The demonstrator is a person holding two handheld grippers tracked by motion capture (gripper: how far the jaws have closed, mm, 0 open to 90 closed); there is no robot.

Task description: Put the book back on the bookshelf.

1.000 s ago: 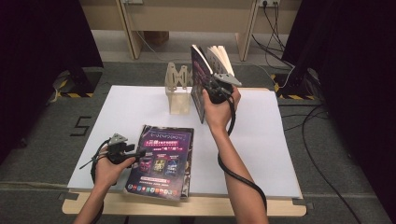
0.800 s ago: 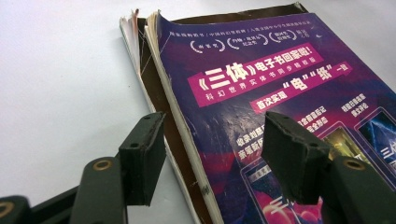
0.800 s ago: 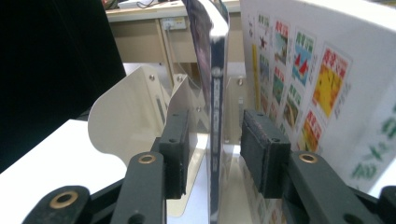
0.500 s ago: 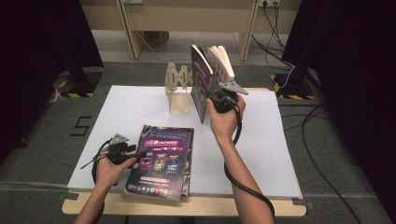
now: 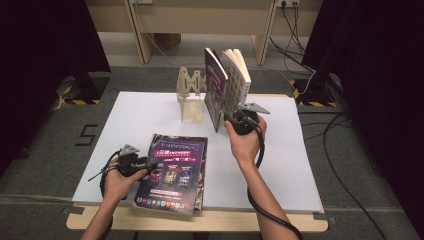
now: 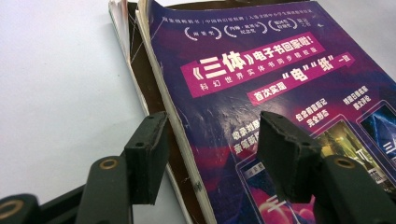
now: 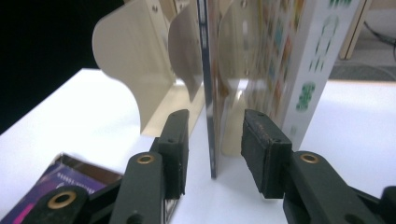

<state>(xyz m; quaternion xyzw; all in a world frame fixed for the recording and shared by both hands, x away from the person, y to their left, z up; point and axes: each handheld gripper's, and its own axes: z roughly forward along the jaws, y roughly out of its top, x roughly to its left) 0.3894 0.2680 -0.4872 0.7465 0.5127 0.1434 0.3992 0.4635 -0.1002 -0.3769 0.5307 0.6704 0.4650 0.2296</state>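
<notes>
A purple-covered book (image 5: 175,170) (image 6: 280,70) lies flat on top of another book at the table's front left. My left gripper (image 5: 153,166) (image 6: 210,135) is at its left edge. Its jaws have just been closing, one beside the page edge and one over the cover, with gaps still showing. At the back middle, a thin purple book (image 5: 215,90) (image 7: 208,70) and a white book (image 5: 237,77) (image 7: 322,56) stand upright by a beige rack (image 5: 192,100) (image 7: 126,60). My right gripper (image 5: 229,120) (image 7: 215,126) is open, its jaws on either side of the thin book's near lower edge without touching it.
The white table (image 5: 300,165) has bare room at the right and at the back left. Cables (image 5: 345,185) run over the grey floor to the right, and one trails from my right gripper along the forearm. Dark curtains flank both sides.
My right hand has come down from the upright books' upper part and toward me, level with the thin book's lower edge. The left hand has stayed at the flat book.
</notes>
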